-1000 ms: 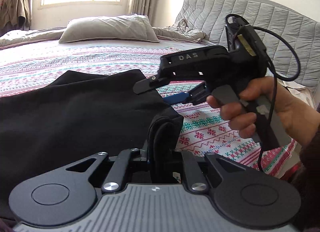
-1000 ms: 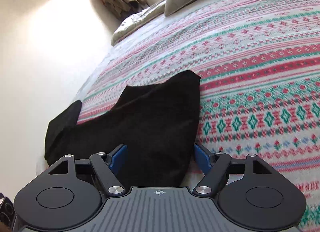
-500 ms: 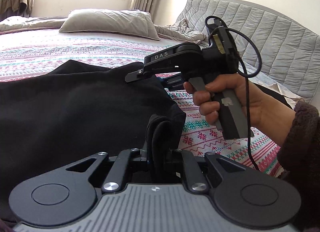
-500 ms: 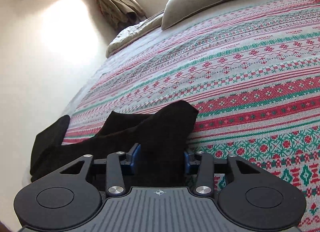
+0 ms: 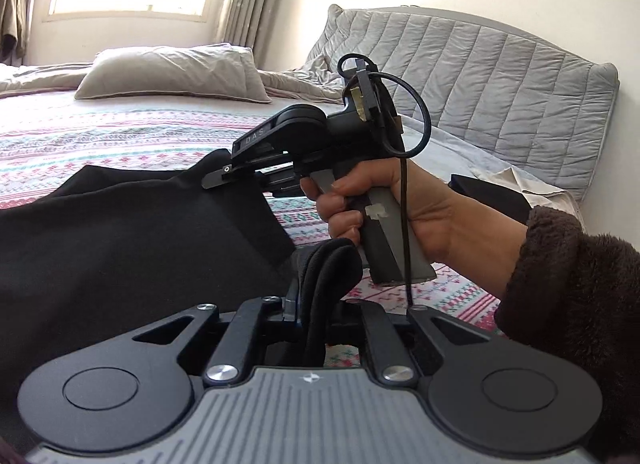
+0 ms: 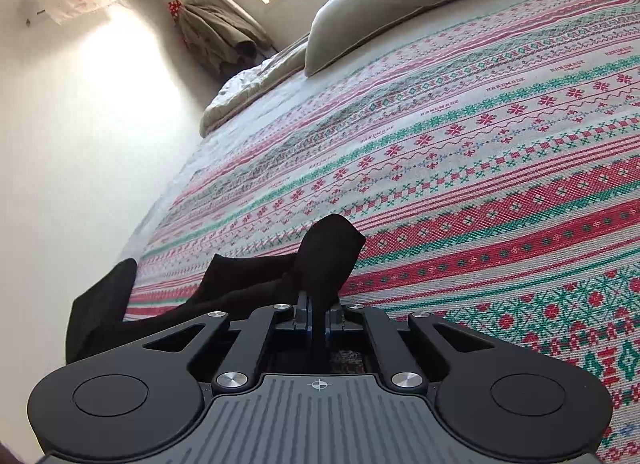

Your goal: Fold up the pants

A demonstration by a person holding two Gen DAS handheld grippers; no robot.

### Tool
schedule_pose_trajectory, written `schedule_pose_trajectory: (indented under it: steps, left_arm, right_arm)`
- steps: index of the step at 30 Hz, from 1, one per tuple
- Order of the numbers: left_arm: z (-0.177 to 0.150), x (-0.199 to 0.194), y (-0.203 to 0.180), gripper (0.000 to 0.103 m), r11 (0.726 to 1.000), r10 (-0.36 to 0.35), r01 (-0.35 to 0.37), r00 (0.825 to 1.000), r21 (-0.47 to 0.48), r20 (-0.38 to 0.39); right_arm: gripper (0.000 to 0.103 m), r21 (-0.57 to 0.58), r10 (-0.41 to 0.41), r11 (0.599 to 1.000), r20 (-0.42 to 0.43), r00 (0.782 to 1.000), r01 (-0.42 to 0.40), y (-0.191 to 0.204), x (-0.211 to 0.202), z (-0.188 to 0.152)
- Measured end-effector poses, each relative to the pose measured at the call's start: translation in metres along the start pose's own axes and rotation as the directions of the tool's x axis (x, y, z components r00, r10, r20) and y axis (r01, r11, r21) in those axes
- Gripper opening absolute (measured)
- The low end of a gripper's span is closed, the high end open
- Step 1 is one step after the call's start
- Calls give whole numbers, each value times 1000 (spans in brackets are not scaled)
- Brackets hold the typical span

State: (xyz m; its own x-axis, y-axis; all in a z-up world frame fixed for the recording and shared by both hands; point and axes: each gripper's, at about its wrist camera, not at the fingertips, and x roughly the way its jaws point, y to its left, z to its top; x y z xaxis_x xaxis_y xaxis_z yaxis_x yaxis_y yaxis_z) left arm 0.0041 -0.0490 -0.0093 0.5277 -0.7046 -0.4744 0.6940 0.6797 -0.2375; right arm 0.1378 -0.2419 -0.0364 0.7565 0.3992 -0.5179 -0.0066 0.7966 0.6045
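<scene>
- The black pants (image 5: pixel 120 248) lie spread on the patterned bedspread (image 6: pixel 480 152), near its edge.
- The left gripper (image 5: pixel 316 304) is clamped on a bunched fold of the cloth.
- The right gripper (image 6: pixel 318 312) pinches another corner tightly.
- Risk: the thick bunch may slip out when lifted, because the grip is shallow, and the fold would become uneven.

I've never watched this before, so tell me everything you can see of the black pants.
The pants are plain black, soft, matte cloth, lying rumpled on the patterned bedspread near the bed's edge. One bunched fold is pinched in the left claw, another in the right claw, both lifted slightly. One end trails off the mattress side.
</scene>
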Motion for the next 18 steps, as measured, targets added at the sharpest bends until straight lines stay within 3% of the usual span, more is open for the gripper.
schedule_pose_trajectory:
  steps: [12, 18]
  left_arm:
    - [2, 9, -27, 19, 990, -138, 138, 990, -14, -8]
    - [3, -8, -14, 19, 983, -167, 170, 985, -72, 45]
  right_arm:
    - [3, 44, -25, 999, 11, 1000, 24, -38, -57, 0]
    - [3, 63, -31, 998, 8, 999, 31, -42, -80, -1]
